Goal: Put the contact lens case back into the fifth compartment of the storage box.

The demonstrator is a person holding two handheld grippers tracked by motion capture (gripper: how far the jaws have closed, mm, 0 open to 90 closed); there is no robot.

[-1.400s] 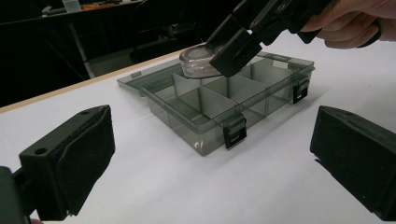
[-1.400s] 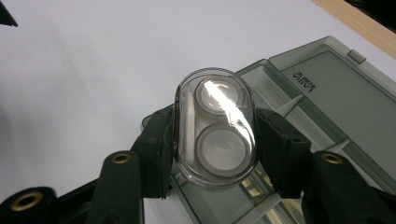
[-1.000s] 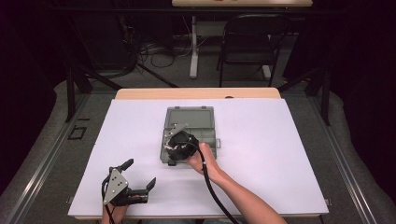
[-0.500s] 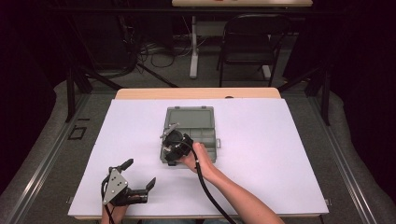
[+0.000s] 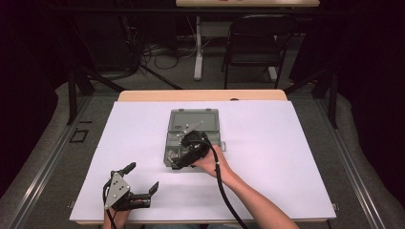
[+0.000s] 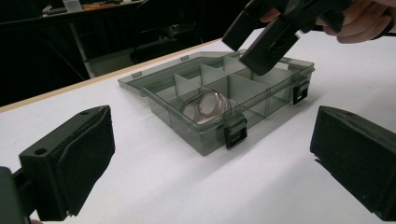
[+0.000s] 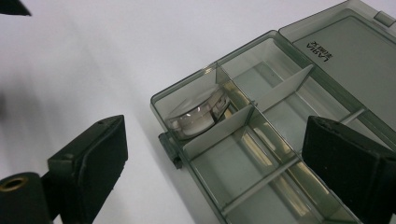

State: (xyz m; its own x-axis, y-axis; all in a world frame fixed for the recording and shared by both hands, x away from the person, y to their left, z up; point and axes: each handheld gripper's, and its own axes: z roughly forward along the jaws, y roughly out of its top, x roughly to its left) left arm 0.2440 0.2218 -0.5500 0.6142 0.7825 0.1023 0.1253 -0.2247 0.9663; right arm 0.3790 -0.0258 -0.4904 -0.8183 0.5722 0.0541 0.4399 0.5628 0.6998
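1. The small clear round plastic container [image 7: 198, 112] lies on its side in a corner compartment of the open smoke-grey plastic organiser box [image 5: 206, 117] — just dropped, judging by the right hand-held gripper [image 5: 184, 162].
2. Its jaws have just been opening, nothing between them.
3. Other compartments look empty.
4. The left hand-held gripper [image 5: 142, 183] rests open on the white bench [image 5: 286, 157] — holding nothing.

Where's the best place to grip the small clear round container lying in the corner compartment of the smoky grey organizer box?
Probably by its curved side wall, coming straight down from above. The small clear round container lies tilted on its side in a corner compartment of the open smoky grey plastic organizer box. Walls and a divider crowd it all round, so only the top is free. One jaw on each side of the rounded body should fit.
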